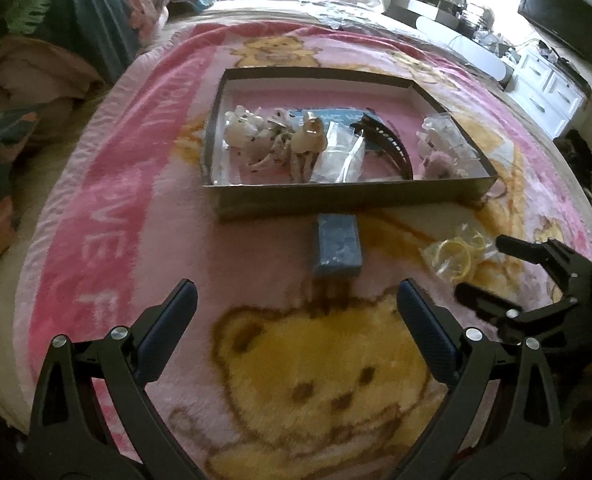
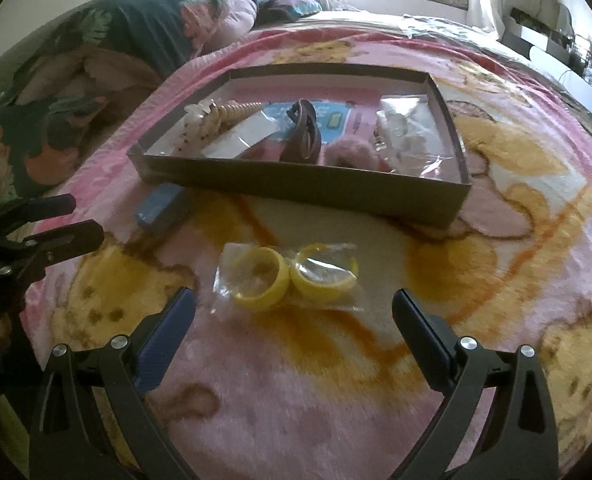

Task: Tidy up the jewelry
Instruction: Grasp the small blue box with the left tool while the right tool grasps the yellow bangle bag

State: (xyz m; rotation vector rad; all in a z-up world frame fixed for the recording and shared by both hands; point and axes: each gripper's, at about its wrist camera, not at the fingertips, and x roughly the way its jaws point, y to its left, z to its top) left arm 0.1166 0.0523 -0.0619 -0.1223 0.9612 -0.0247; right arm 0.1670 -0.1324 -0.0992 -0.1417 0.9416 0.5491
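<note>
**Both grippers spread above the bear blanket**

Left gripper (image 1: 296,308): fingers spread wide, nothing between them, hovering over a yellow bear face on the pink blanket (image 1: 136,220). Right gripper (image 2: 294,312): fingers likewise spread wide and empty, aimed at a clear bag of yellow bangles (image 2: 292,276) lying on the blanket just ahead of the fingertips. Same bag (image 1: 455,256) seen from the left wrist, close in front of the right gripper (image 1: 487,268). Just ahead of the left gripper, a small blue box (image 1: 337,246) flat on the blanket, close to the tray's near wall. Beyond, a shallow cardboard tray (image 1: 335,198) holding pale hair clips (image 1: 276,136), a clear packet (image 1: 341,156), a dark hair claw (image 1: 383,136) and a bagged pink fuzzy piece (image 1: 439,160) at its right end. Farther back, rumpled bedding (image 1: 64,20) on the left, white drawers (image 1: 551,88) and a dark screen (image 1: 563,16) on the right.
</note>
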